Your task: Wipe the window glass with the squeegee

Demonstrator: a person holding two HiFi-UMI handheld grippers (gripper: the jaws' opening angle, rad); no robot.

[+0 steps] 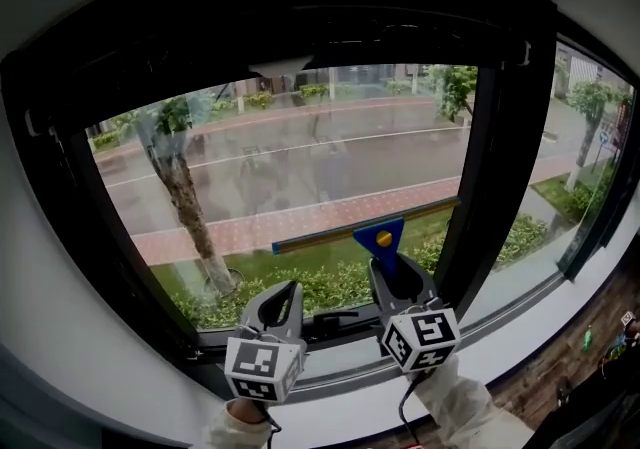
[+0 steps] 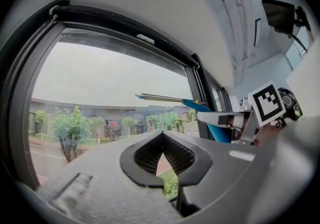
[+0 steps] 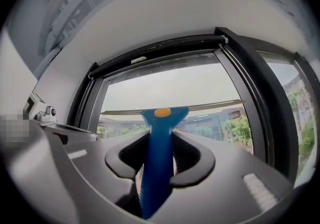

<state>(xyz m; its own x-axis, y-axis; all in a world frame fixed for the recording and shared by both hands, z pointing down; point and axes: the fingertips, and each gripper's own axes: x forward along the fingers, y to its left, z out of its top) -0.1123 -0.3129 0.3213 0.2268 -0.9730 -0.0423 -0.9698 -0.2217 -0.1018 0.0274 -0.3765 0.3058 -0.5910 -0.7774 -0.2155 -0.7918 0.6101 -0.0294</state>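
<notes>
Window glass (image 1: 300, 167) | one squeegee (image 1: 383, 235) | right gripper (image 1: 395, 269) fingers holding it | left gripper (image 1: 290, 289) fingers closed, empty

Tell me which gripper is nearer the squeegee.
Right. The right gripper is shut on the squeegee by its blue handle; the left gripper, shut and empty, sits apart, left of the handle.
</notes>
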